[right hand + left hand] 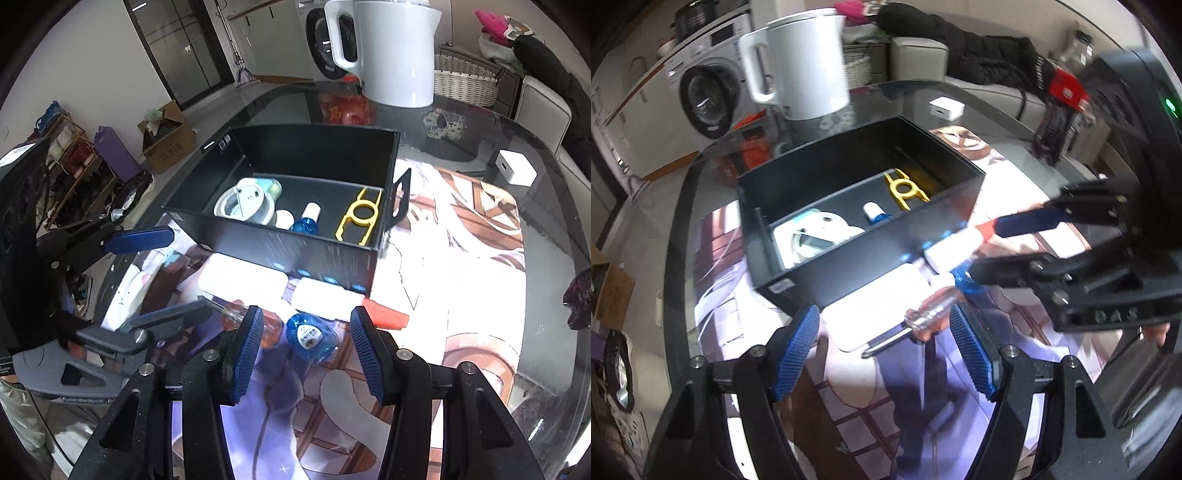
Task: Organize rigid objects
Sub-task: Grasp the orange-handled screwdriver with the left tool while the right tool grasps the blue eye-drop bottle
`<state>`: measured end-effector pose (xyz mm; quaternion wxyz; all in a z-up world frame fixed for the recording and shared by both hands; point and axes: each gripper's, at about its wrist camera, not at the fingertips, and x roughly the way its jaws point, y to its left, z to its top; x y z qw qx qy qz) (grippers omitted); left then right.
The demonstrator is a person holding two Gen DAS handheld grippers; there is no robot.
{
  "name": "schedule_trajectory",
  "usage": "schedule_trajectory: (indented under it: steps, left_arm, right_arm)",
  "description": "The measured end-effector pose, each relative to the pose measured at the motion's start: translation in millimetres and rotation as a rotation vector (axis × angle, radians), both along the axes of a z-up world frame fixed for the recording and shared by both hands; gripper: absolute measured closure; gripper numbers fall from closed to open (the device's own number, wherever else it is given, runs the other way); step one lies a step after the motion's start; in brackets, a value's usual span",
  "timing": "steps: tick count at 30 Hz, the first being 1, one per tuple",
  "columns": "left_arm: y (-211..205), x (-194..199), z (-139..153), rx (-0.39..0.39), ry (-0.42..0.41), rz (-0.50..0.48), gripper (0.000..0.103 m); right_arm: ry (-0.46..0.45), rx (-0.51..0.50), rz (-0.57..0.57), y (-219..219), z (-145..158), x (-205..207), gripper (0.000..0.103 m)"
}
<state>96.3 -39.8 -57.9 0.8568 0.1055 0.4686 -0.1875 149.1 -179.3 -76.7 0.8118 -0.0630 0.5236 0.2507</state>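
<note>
Left gripper (884,350) nearest, jaws wide apart, nothing held; screwdriver (916,321) lying on the mat (886,398) between the pads, untouched. Behind, black box (849,258) holding a white round device (816,236), small bottle (873,214), yellow tool (905,186). Further right, right gripper (306,350) part open, empty, over a blue bottle (310,338). White tube (332,299) with red cap just beside the box.
</note>
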Motion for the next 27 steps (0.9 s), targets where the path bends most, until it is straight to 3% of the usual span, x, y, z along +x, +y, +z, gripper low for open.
schedule_trajectory:
  steps: [10, 13, 14, 15, 27]
  left_arm:
    - [-39, -3, -17, 0.087, -0.006, -0.137, 0.032]
    - [-46, -1, -25, 0.119, 0.007, -0.159, 0.047]
    - [-47, 1, -27, 0.124, 0.017, -0.16, 0.057]
    - [-48, 1, -29, 0.132, 0.026, -0.158, 0.059]
    - [-19, -17, -29, 0.099, 0.101, -0.128, 0.058]
  right_arm:
    - [0.016, -0.008, -0.002, -4, -8, 4, 0.056]
    - [0.021, -0.008, 0.002, -4, -11, 5, 0.056]
    - [0.022, -0.009, 0.005, -3, -12, 6, 0.056]
    - [0.022, -0.009, 0.006, -5, -11, 6, 0.056]
    - [0.044, -0.008, 0.077, 13, -22, 2, 0.056]
